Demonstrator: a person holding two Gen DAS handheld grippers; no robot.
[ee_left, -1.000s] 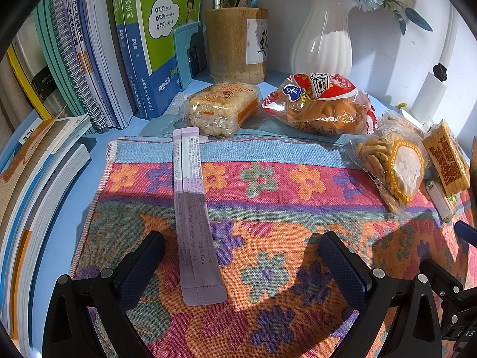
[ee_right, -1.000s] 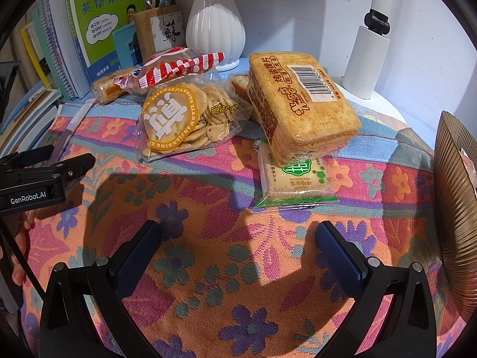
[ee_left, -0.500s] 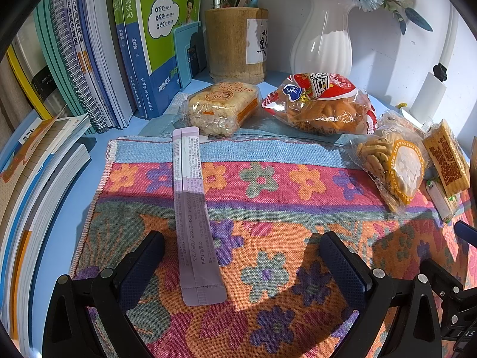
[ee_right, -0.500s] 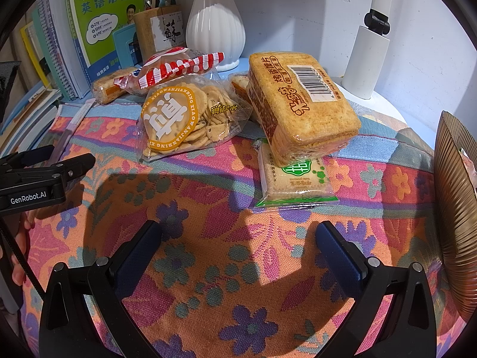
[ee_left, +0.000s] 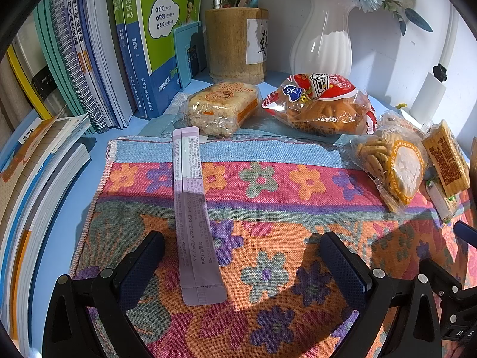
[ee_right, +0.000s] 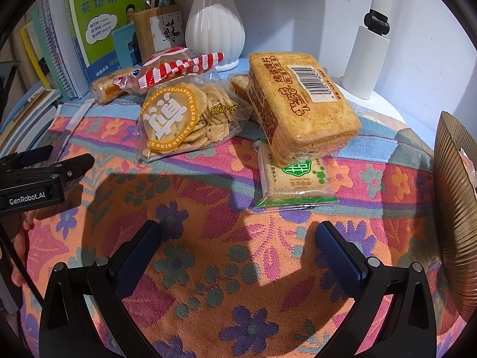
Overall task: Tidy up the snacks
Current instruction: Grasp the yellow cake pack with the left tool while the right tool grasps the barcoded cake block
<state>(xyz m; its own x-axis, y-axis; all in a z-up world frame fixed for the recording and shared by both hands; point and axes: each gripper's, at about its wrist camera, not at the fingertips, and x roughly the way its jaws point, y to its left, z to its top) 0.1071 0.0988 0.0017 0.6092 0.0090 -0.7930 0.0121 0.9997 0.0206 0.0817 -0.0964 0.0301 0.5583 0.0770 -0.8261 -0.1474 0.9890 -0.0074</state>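
Snacks lie on a flowered cloth (ee_left: 268,185). A long lilac sachet (ee_left: 195,217) lies just ahead of my open, empty left gripper (ee_left: 241,247), near its left finger. Behind it are a wrapped cake (ee_left: 222,112) and a red bag of pastries (ee_left: 322,106). A clear bag of round crackers (ee_right: 184,119), a brown pack of toasted slices (ee_right: 301,107) and a green-labelled biscuit pack (ee_right: 293,182) under it lie ahead of my open, empty right gripper (ee_right: 238,238).
Upright books (ee_left: 98,50) and stacked books (ee_left: 32,173) line the left. A wooden pen holder (ee_left: 235,41), a white vase (ee_left: 323,38) and a lamp base (ee_right: 366,59) stand at the back. A ribbed brown basket (ee_right: 456,203) is at the right.
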